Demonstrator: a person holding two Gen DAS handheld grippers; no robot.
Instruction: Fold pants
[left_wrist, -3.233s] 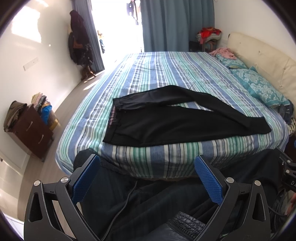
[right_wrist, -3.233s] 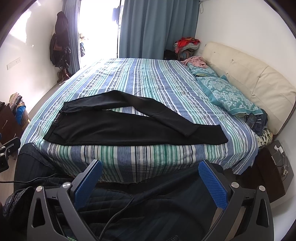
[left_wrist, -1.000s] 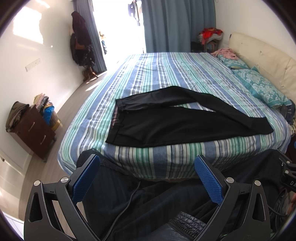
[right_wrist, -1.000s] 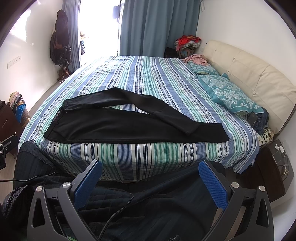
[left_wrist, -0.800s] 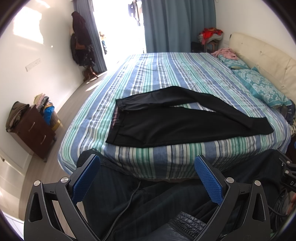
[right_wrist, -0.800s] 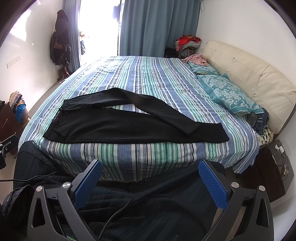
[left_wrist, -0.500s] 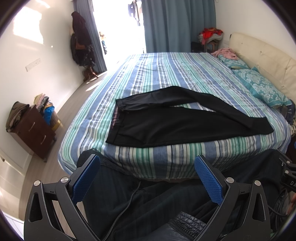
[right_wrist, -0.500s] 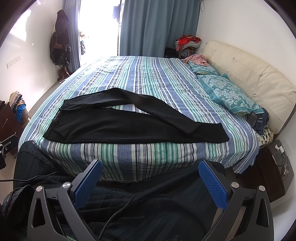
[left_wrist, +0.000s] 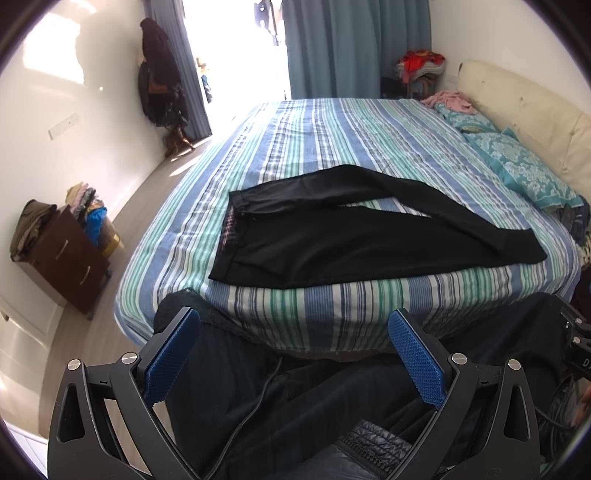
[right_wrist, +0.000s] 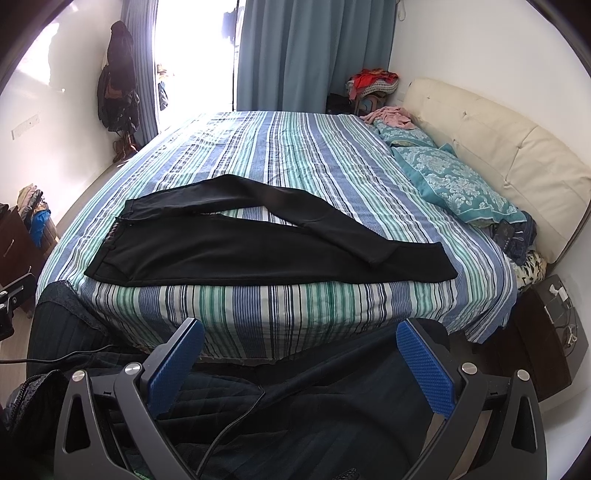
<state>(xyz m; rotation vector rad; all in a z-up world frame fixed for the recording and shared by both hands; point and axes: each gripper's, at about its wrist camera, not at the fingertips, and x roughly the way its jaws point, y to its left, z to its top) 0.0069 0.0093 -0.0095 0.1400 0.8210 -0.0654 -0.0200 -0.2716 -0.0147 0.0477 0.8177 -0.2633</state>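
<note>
The black pants (left_wrist: 354, 236) are laid flat on the striped bed (left_wrist: 332, 140), close to its near edge, and nothing has yet been folded. Their long axis is run across both views, side to side in front of the tools rather than away from them: the waistband (left_wrist: 231, 236) is turned to the left and the leg ends (left_wrist: 517, 247) to the right. The near leg is stretched straight along the bed edge, while the far leg is bowed away from it in the middle and is brought back across it at the cuff, so that a wedge of striped cover is left bare between the two.

The left tool (left_wrist: 293, 352) is held low, short of the bed edge, with its blue pads spread wide and nothing between them. The right tool (right_wrist: 299, 365) is held likewise, wide apart and empty. Neither is touching the cloth.

In the left wrist view the waistband is seen nearer the middle of the picture, and in the right wrist view the cuffs (right_wrist: 424, 264) are drawn further in; it is judged from this that the waist end is better reached by the left tool and the cuff end by the right. A reach forward and upward over the bed edge is judged to be needed from both before any pinch can be made
</note>
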